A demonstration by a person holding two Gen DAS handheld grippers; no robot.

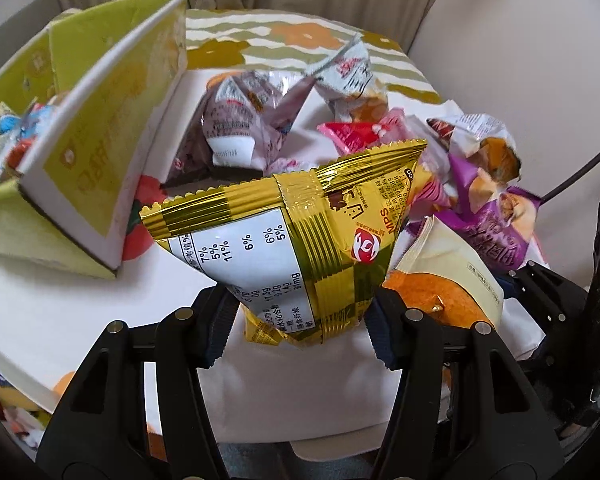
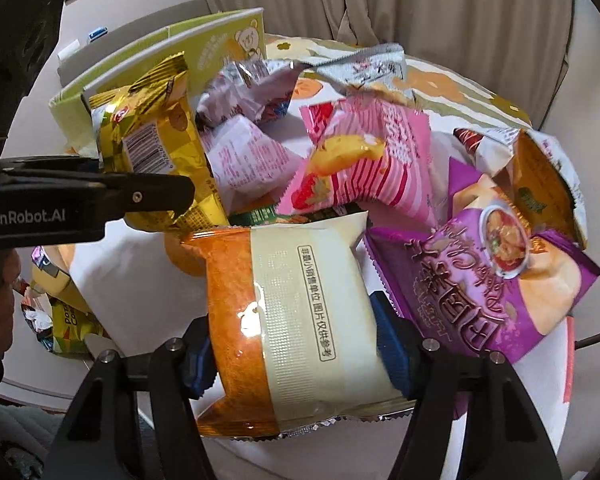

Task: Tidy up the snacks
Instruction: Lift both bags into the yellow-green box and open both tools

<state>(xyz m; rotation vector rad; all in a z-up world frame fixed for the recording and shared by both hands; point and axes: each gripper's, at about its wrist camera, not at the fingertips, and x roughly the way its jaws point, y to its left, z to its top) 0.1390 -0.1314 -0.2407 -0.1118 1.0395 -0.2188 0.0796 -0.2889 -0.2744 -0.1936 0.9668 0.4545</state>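
My left gripper (image 1: 300,320) is shut on a gold snack packet (image 1: 300,236) and holds it above the table; the packet also shows in the right wrist view (image 2: 156,136), held by the left gripper (image 2: 180,200). My right gripper (image 2: 296,348) is shut on an orange and cream packet (image 2: 300,304), which also shows in the left wrist view (image 1: 440,276). A green cardboard box (image 1: 100,120) with several snacks inside stands at the left; it also shows in the right wrist view (image 2: 220,40). A pile of packets lies ahead, among them a purple one (image 2: 480,280) and a pink one (image 2: 364,152).
The round table (image 1: 60,312) has a white cloth with orange and green flowers. Curtains (image 2: 420,0) hang behind it. More packets (image 2: 64,320) lie at the table's lower left edge. A black cable (image 1: 580,172) runs at the right.
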